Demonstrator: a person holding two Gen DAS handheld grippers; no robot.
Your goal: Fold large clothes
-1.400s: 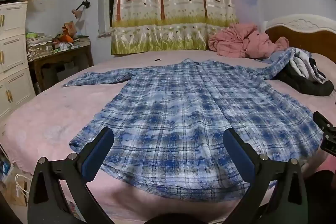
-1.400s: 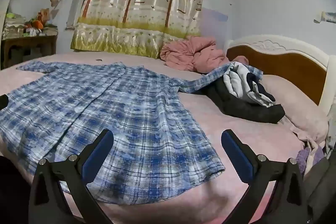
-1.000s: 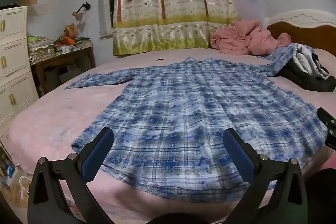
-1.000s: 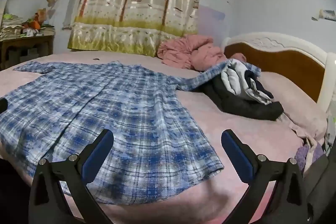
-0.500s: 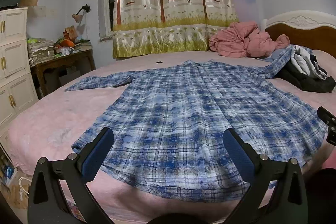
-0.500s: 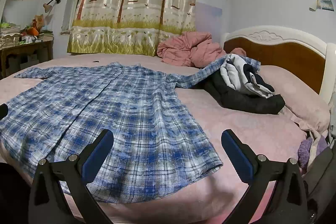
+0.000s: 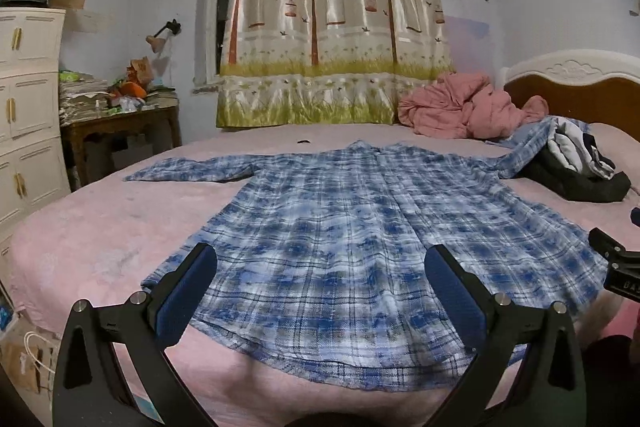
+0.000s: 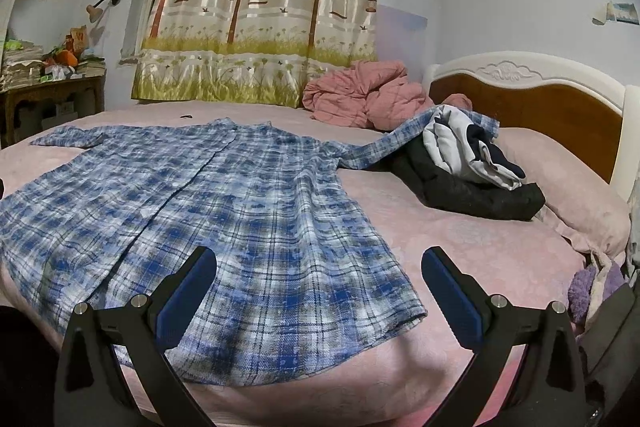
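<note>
1. Your cameras have tilted up a little since the earlier frames; the blue-and-white plaid flannel shirt (image 7: 340,239) has not shifted.
2. It lies flat on the pink bed (image 7: 92,227), hem toward you, collar far, long axis running away from you.
3. Your left hand-held gripper (image 7: 320,287) and right hand-held gripper (image 8: 320,287) hover spread wide, empty.
4. The right one sits nearer the right hem corner; that sleeve drapes over the black-and-white clothes pile (image 8: 472,167).

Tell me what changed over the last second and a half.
Only the cameras drifted slightly; nothing was grasped or released. The left gripper and right gripper stay open and empty above the near hem. The plaid shirt still lies spread flat on the bed, one sleeve draped over the dark clothes pile.
</note>
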